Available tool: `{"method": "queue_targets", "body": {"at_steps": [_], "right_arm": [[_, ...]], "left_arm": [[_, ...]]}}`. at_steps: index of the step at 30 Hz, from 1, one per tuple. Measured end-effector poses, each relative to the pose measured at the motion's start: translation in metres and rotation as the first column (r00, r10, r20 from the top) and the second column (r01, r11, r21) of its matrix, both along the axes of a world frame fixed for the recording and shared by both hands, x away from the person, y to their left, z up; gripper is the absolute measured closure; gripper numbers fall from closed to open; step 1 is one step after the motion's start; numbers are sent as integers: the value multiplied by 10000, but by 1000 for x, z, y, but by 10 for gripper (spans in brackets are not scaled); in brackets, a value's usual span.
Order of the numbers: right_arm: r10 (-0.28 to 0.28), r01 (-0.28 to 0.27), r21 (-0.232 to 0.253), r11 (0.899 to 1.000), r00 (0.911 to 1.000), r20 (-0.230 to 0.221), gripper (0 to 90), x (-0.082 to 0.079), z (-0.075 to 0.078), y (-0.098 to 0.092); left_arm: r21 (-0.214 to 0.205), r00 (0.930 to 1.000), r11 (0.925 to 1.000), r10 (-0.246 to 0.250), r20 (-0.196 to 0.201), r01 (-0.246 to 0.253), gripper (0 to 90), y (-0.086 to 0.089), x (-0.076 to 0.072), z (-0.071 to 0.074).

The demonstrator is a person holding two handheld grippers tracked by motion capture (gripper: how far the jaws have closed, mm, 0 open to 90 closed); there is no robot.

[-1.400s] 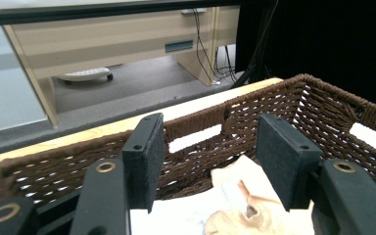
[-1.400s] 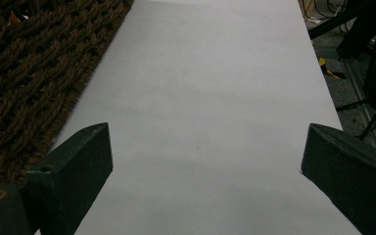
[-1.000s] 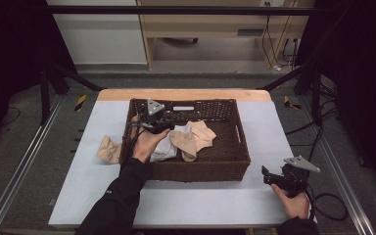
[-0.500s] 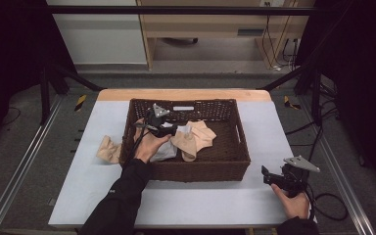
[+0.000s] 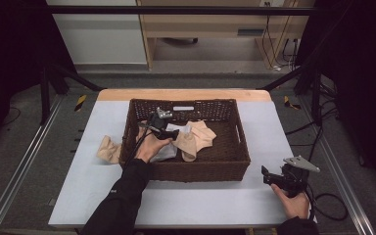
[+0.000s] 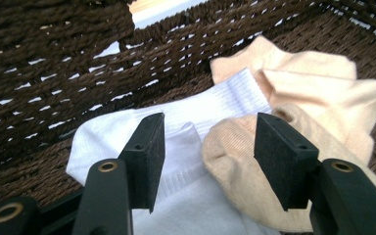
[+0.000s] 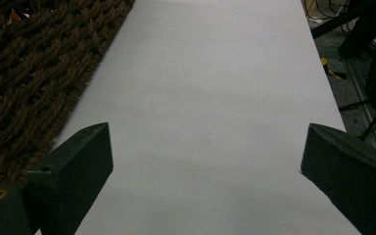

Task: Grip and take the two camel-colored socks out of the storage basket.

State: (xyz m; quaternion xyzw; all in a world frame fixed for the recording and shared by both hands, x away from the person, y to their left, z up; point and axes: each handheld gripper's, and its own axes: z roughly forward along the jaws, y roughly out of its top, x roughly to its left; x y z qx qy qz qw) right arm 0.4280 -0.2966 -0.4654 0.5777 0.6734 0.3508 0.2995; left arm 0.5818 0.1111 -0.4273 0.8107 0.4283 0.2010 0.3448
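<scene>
Socks (image 6: 235,161) (one white, two beige) lie in the wicker basket (image 5: 235,161), where the left gripper (image 6: 208,147) has sunk, fingers open around them, ready to pinch; the right gripper (image 7: 205,161) waits open over the counter (image 7: 215,88).

Left hand-held gripper (image 6: 208,147) pointed forward and down, jaws apart, forearm extended. Right hand-held gripper (image 7: 205,161) held low, jaws spread wide.

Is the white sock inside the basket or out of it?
Inside. The white sock lies on the bottom of the basket, its woven wall rising behind it, beside peach socks.
</scene>
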Motion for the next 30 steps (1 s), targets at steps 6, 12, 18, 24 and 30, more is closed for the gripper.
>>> {"method": "queue_targets", "body": {"at_steps": [6,12,18,24,30], "right_arm": [[4,-4,6,10000,10000,19,55,0,0,0],[13,-13,21,10000,10000,-3,57,0,0,0],[22,-22,8,10000,10000,-19,57,0,0,0],[10,-10,12,10000,10000,-10,57,0,0,0],[12,-12,8,10000,10000,-13,57,0,0,0]], "left_arm": [[242,9998,9997,-86,-156,90,459,-2,1,-2],[355,9978,9990,-231,-619,254,527,-5,2,-6],[787,9956,9938,-746,-563,789,674,-10,-1,-4],[517,9944,9940,-937,-486,962,821,-8,-3,2],[-149,9945,9944,-1044,37,1044,847,-6,-8,12]]}}
